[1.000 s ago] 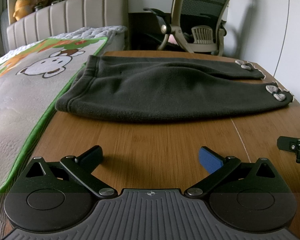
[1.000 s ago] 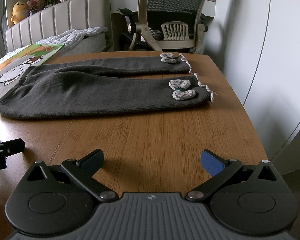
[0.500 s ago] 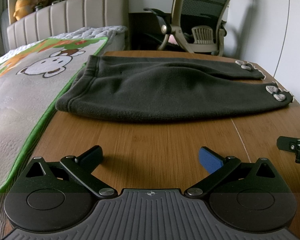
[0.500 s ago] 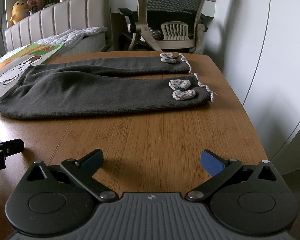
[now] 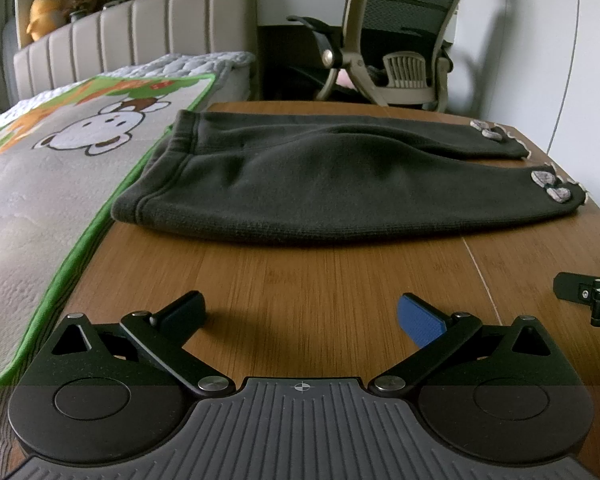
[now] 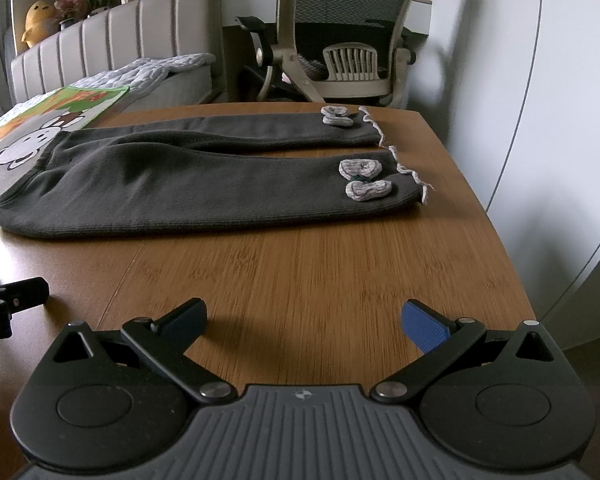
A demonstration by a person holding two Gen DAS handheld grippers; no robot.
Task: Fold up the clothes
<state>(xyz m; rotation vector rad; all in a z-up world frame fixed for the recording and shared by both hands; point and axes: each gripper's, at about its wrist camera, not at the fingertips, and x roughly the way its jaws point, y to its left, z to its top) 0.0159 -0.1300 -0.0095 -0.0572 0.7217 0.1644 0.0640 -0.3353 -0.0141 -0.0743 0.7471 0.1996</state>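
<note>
both sets of fingers are spread wide with nothing between them. the left gripper (image 5: pixel 300 316) sits low over the near edge of the desk (image 5: pixel 340 280), pointing level at the far edge, and the right gripper (image 6: pixel 304 318) is just beside it, same pose. the dark grey pants (image 6: pixel 188 188) lie flat across the far half, waistband at the left edge, bow-trimmed cuffs (image 6: pixel 364 178) near the right edge.

Matt dk-grey fleece trousers (image 5: pixel 340 184) on smooth wood-grain table (image 5: pixel 332 280); tongs (image 5: pixel 302 316) matt blk plastic.
</note>
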